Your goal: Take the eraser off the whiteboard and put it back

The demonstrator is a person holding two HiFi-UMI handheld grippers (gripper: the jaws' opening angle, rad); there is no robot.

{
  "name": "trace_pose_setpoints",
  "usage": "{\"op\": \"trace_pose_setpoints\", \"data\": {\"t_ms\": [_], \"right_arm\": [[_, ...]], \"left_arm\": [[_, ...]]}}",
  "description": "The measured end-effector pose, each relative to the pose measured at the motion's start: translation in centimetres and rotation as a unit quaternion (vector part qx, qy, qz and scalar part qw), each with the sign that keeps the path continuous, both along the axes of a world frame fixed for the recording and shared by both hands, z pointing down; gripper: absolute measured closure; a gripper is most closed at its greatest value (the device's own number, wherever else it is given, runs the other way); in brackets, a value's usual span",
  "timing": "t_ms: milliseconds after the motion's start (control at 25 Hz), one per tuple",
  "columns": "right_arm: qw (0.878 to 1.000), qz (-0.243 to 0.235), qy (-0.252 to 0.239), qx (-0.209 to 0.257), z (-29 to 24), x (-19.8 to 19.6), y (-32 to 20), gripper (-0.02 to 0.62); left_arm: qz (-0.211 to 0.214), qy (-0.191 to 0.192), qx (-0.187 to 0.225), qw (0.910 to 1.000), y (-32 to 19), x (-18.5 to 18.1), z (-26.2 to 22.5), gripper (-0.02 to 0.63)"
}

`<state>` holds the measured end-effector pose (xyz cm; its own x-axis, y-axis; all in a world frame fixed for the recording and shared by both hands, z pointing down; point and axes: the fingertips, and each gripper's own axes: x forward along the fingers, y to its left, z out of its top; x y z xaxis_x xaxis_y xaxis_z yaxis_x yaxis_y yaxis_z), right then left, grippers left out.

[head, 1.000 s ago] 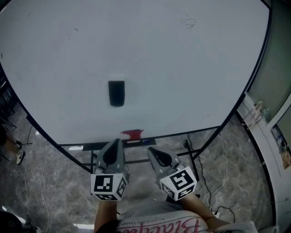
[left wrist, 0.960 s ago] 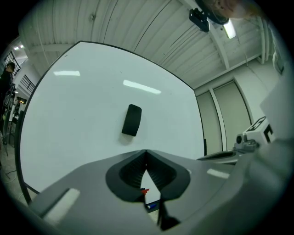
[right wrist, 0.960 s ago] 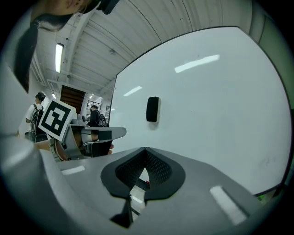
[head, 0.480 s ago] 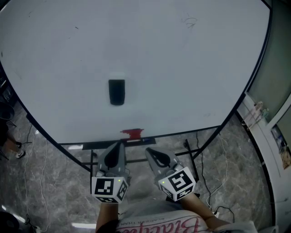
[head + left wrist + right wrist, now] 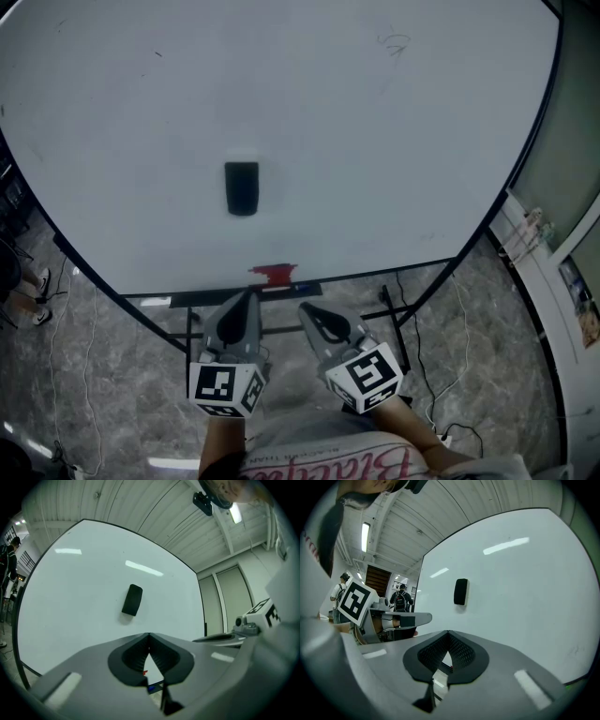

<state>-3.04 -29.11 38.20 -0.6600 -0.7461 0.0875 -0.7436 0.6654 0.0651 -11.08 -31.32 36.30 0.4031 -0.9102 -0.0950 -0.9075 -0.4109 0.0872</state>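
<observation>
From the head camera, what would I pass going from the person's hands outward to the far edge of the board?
Left gripper and right gripper side by side → small red object at the whiteboard's lower edge → black eraser → faint scribble.

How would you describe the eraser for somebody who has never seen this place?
A large whiteboard fills most of the head view. The eraser sticks on it, left of centre. It is the only dark upright block on the white face; the red thing below lies at the board's edge.
</observation>
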Motion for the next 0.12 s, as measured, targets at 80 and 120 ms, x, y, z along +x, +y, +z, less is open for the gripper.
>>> {"op": "trace_pose_setpoints", "data": {"t_ms": [80, 120], "right_arm": [[1.000, 0.001, 0.000, 0.002, 0.05, 0.04, -0.11, 0.595], [1.000, 0.001, 0.000, 0.004, 0.09, 0.06, -0.17, 0.595]], "left_arm": [[0.007, 0.003, -0.002, 1.0000, -0.01, 0.25, 0.08, 0.606], [0.010, 0.005, -0.003, 0.9999, -0.01, 0.37, 0.12, 0.606]]}}
